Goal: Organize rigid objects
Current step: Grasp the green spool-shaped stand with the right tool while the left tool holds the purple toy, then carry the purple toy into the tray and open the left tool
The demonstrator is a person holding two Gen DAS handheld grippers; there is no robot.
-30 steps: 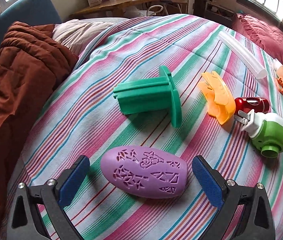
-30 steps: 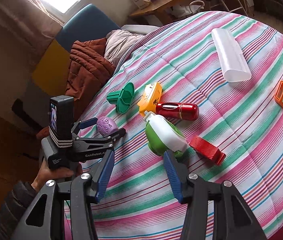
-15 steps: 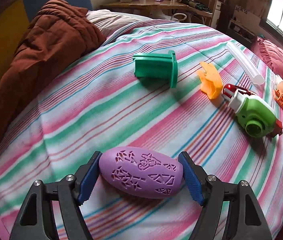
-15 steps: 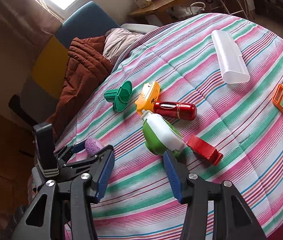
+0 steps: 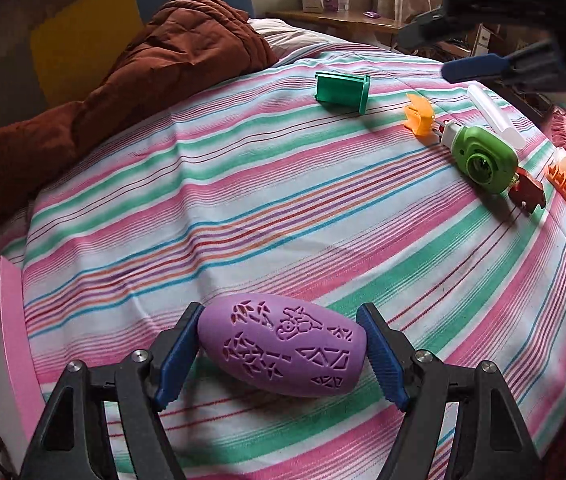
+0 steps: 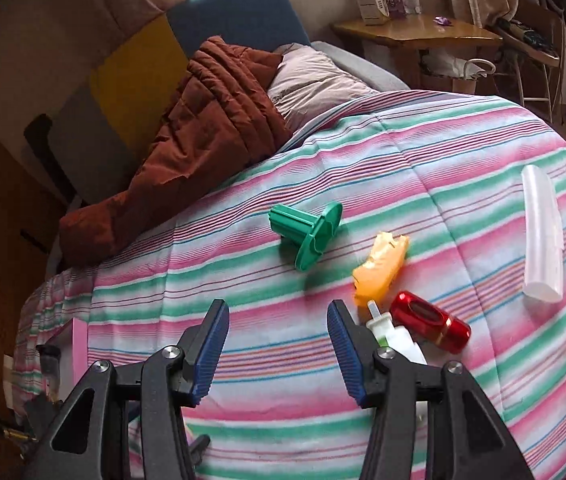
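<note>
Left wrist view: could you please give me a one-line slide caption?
Left gripper clamps a purple carved egg above the striped bedspread.

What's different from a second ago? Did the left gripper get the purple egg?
Yes. The left gripper has been closing its jaws and is now clamped on the purple egg, carrying it away from the other items, which look farther off. The right gripper has swung toward the green spool, empty, its gap unchanged. The spool, orange piece and red case lie as before.
</note>
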